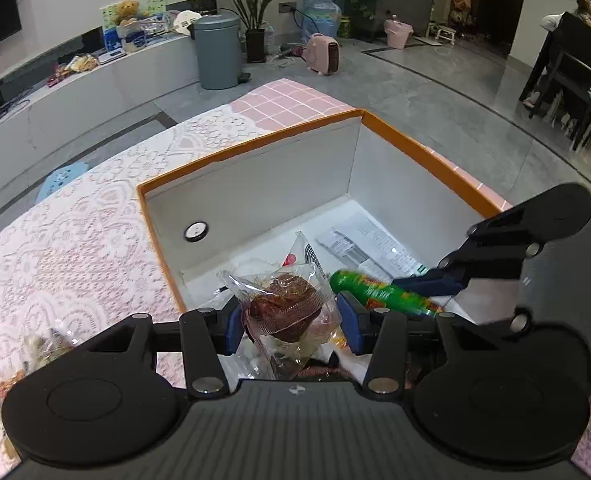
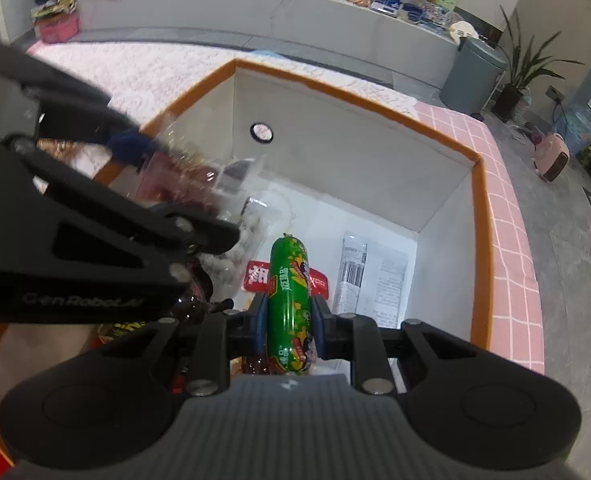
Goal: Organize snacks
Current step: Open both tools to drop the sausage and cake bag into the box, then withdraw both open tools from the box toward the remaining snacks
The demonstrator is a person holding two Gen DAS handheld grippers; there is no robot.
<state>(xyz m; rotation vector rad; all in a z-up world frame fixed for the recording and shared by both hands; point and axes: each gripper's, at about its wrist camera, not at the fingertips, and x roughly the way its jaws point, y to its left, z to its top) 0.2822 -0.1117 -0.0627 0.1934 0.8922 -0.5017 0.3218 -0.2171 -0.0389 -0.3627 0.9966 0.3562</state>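
R gripper (image 2: 286, 330) jaws clamp green sausage (image 2: 289, 300), long axis along fingers, over box (image 2: 480, 208). L gripper (image 1: 291, 326) jaws pinch wrapped muffin (image 1: 285, 306), beside yours, nearer box's near-left wall.

Orange-rimmed box (image 1: 255, 142) with white walls; green sausage (image 2: 289, 300) with red-yellow print; brown muffin (image 1: 289, 306); pink checked cloth (image 1: 291, 100); white lace (image 1: 75, 216).

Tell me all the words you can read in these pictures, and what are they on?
"Gen Robot.AI": on the side of the left gripper, seen from the right wrist view.
Green sausage in the right gripper: print too distorted to read.
Red packet in the box: big white characters, mostly hidden.
White packet: barcode and small print, too small to read.
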